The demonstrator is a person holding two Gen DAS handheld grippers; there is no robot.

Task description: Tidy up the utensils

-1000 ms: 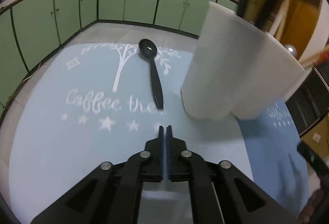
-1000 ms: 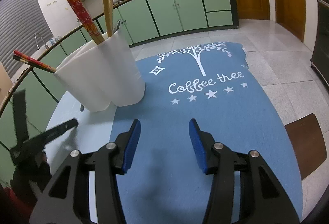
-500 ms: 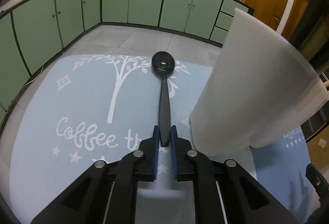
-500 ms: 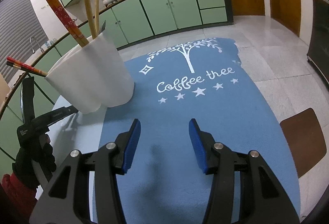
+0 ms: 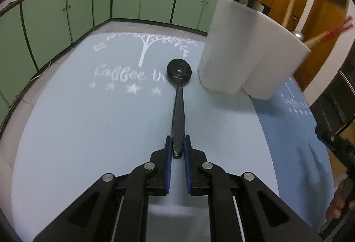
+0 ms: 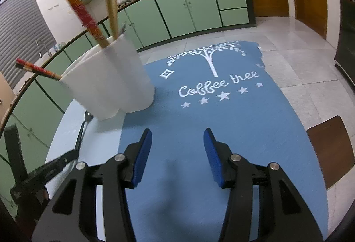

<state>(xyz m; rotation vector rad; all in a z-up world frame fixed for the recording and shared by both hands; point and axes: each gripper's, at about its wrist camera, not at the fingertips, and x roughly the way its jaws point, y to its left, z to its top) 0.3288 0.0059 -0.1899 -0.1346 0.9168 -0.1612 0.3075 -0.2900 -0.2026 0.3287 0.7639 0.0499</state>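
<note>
1. Left wrist view: a second before, the left gripper was fully closed over bare mat, with the black spoon lying ahead of it. By this moment its blue pads had clamped the end of the spoon's handle, fingers narrow around it. The bowl pointed away toward the "Coffee tree" lettering on the pale blue mat. I judged the pick-up done and the carry to the holder as the next step; whether the spoon had left the mat I could not tell.

2. The white utensil holder stood just right of the spoon's bowl, close but apart from it, with chopsticks leaning out of its far side. The gripper pitched steeply down toward the table.

3. Right wrist view: little had changed here. The right gripper hung over the darker blue mat, fingers about half spread with nothing between them, also angled downward.

4. At left the holder held red and wooden chopsticks; beside its base the spoon ran back to the left gripper.
</note>
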